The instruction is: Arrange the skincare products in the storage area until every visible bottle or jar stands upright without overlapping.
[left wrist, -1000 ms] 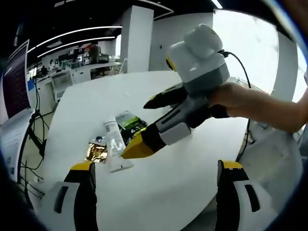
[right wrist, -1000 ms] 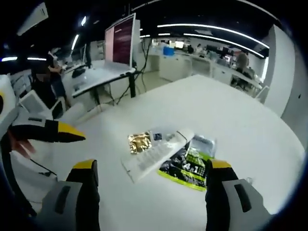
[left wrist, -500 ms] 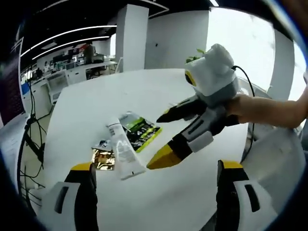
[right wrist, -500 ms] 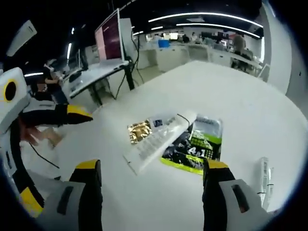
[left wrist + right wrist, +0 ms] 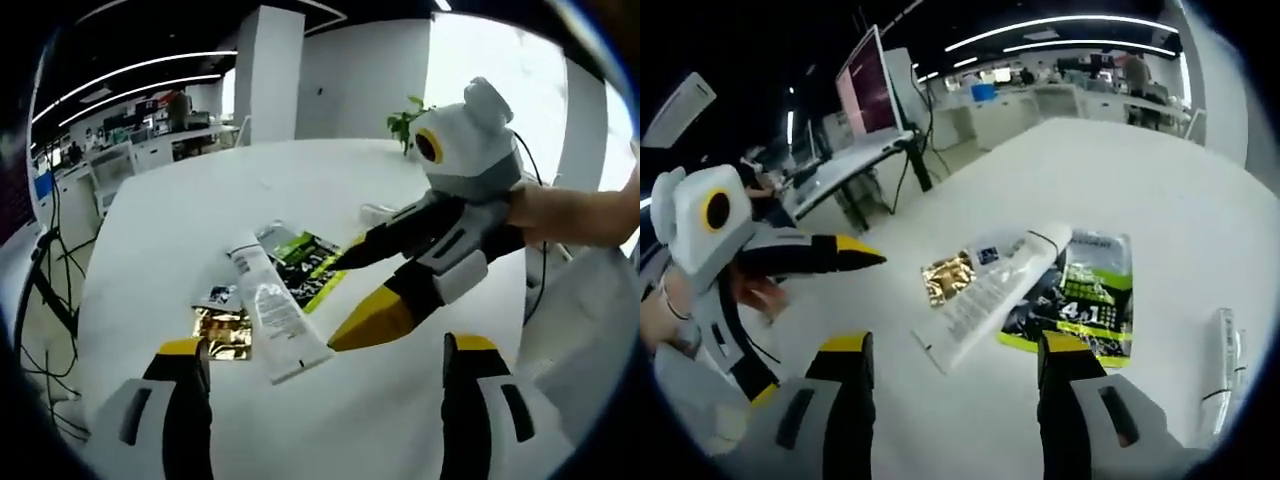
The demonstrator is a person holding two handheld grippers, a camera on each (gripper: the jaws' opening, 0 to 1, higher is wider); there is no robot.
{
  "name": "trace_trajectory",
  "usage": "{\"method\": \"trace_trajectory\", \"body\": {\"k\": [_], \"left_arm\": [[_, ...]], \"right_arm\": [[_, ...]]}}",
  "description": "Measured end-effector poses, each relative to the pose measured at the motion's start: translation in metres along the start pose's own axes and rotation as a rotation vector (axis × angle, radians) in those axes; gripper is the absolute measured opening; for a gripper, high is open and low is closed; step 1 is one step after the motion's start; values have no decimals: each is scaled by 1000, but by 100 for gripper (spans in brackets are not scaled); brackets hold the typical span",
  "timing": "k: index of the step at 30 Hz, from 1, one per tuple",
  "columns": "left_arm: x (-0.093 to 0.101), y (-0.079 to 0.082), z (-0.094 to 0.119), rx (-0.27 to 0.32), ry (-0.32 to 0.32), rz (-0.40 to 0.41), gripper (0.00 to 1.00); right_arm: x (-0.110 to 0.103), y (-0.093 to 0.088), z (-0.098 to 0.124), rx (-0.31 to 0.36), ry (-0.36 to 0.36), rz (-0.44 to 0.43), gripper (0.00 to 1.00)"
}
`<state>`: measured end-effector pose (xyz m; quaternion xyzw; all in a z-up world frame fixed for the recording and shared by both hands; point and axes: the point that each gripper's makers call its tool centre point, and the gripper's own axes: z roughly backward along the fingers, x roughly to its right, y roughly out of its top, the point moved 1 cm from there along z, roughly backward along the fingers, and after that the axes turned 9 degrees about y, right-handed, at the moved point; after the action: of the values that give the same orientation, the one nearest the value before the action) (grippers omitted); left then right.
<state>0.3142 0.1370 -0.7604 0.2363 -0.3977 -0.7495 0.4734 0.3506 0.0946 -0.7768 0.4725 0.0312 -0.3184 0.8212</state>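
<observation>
White tube (image 5: pixel 272 310) lies flat on a round white table (image 5: pixel 330 180) in an open office; both grippers (image 5: pixel 318 375) (image 5: pixel 952 365) gape empty

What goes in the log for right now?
left gripper: open, empty | right gripper: open, empty | white tube: flat across green sachet | gold sachet: flat
</observation>
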Motion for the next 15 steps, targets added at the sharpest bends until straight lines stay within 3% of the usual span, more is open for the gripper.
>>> {"method": "trace_trajectory", "body": {"k": [5, 11, 15], "left_arm": [[6, -5, -6, -15, -21, -6, 89], [12, -3, -17, 26, -72, -43, 88], [17, -8, -25, 4, -96, -61, 88]], "right_arm": [[-1, -4, -7, 22, 18, -49, 57], [2, -6, -14, 54, 24, -91, 49], [6, -5, -19, 78, 22, -125, 45]]}}
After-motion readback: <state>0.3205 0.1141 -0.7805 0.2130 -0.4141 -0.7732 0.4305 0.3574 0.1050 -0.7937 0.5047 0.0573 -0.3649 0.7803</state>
